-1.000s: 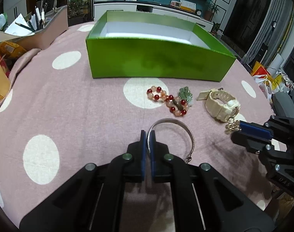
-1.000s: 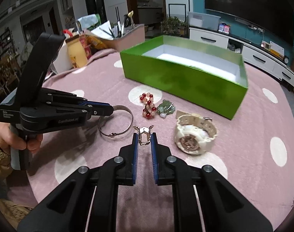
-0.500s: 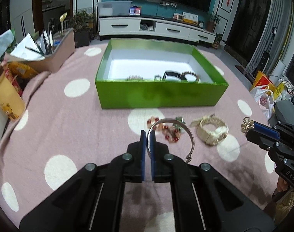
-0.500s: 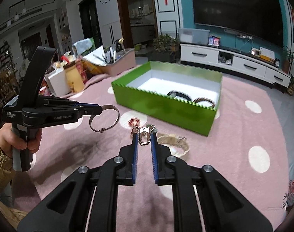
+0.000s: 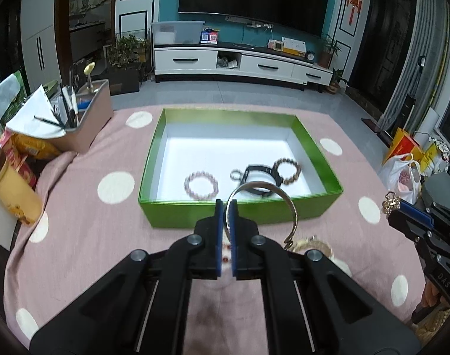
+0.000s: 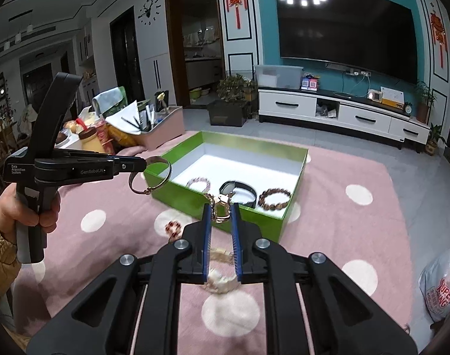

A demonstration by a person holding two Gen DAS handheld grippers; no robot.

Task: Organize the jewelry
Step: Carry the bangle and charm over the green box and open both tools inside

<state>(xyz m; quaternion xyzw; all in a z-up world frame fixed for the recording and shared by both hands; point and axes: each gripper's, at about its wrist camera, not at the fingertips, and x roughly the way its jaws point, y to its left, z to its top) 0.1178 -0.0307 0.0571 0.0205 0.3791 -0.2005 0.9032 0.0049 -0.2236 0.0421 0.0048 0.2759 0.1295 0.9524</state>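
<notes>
While the left gripper (image 5: 225,207) pinches one silver bangle (image 5: 284,199) and the right gripper (image 6: 221,211) pinches one gold clasp piece (image 6: 220,207), both above the worktop (image 5: 85,222), the green box (image 5: 319,153) holds two bead bracelets (image 5: 201,185), one black band (image 5: 260,173) and one small ring (image 5: 235,174)

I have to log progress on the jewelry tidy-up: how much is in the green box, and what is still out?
Done: the green box already holds a pale bead bracelet, a black band and a brown bead bracelet.

In hand: the left tool grips a silver bangle; the right tool grips a gold clasp piece.

Left: a red bead bracelet and a cream watch remain on the cloth.
</notes>
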